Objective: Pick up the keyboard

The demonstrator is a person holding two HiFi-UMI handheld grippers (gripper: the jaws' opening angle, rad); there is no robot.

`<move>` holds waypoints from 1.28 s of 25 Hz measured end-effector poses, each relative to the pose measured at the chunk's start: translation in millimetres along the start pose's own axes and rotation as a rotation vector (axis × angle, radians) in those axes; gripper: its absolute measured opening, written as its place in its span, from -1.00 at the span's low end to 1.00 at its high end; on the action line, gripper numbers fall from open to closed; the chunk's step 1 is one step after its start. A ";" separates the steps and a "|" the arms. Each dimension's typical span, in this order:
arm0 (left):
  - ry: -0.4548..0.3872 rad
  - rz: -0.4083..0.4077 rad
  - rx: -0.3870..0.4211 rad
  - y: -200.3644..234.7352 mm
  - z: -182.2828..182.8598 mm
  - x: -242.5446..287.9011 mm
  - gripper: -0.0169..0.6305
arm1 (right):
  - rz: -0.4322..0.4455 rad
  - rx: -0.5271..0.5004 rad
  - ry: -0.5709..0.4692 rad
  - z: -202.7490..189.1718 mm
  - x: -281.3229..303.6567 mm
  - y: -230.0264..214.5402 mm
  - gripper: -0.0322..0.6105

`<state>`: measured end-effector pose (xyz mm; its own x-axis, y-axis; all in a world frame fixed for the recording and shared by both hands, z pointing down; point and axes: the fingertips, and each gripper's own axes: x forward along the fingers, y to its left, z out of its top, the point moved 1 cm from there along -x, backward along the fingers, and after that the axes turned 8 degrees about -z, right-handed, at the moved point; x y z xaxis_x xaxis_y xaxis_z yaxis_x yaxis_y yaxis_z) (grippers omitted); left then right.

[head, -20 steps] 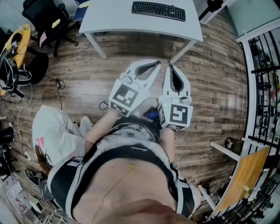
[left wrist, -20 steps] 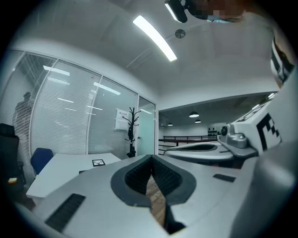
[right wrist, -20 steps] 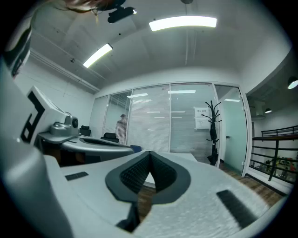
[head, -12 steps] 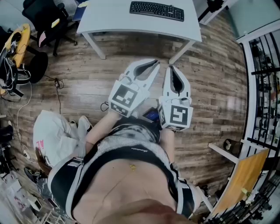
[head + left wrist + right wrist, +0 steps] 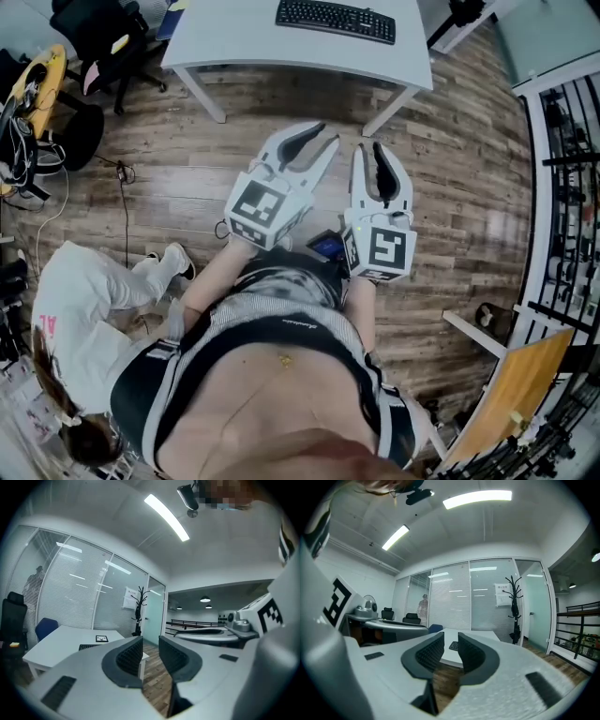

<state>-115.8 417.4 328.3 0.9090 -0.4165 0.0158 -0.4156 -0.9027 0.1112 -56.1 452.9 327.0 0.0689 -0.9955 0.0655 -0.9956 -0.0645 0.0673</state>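
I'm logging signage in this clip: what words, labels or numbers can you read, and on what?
"AL": pink letters on the white garment of the person at left.
Print on the wearer's waistband: too small to read.
The posted sheet: too blurred to read.

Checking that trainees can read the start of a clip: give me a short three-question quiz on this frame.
1. True or false: the keyboard lies on the table.
2. What is between the left claw's jaws? A keyboard, B nothing, C cable.
3. What lies under the right claw?
Key: 1 true. 2 B, the jaws stand slightly apart and empty. 3 the wood floor, short of the table.
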 end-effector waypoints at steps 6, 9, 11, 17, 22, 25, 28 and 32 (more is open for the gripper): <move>0.010 0.015 -0.004 -0.8 0.3 7.5 -0.66 | 0.020 0.003 0.015 -3.5 4.8 -5.6 -0.56; 0.012 0.017 -0.007 0.4 0.3 8.3 -0.66 | 0.019 0.013 0.016 -2.8 5.4 -8.6 -0.56; 0.010 0.015 -0.002 3.6 -2.5 7.8 -0.66 | 0.019 0.017 0.011 -0.8 6.8 -9.1 -0.56; 0.024 0.007 -0.001 17.5 -4.8 18.8 -0.66 | 0.002 0.030 0.010 0.0 24.1 -14.9 -0.56; 0.015 -0.015 -0.002 39.6 -3.5 40.2 -0.66 | -0.014 0.039 0.005 0.9 51.9 -20.8 -0.56; 0.007 -0.029 0.000 61.7 -2.2 56.6 -0.66 | -0.027 0.038 0.003 2.1 76.8 -23.8 -0.56; 0.016 -0.046 -0.006 83.8 -0.5 75.8 -0.66 | -0.040 0.046 0.010 1.5 105.1 -27.6 -0.56; 0.034 -0.070 -0.014 111.3 2.4 100.0 -0.66 | -0.050 0.041 0.032 -3.0 142.2 -31.5 -0.56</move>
<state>-71.2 275.1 339.9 0.9365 -0.3481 0.0415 -0.3506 -0.9278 0.1275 -14.7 313.7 337.2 0.1196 -0.9883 0.0951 -0.9926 -0.1172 0.0302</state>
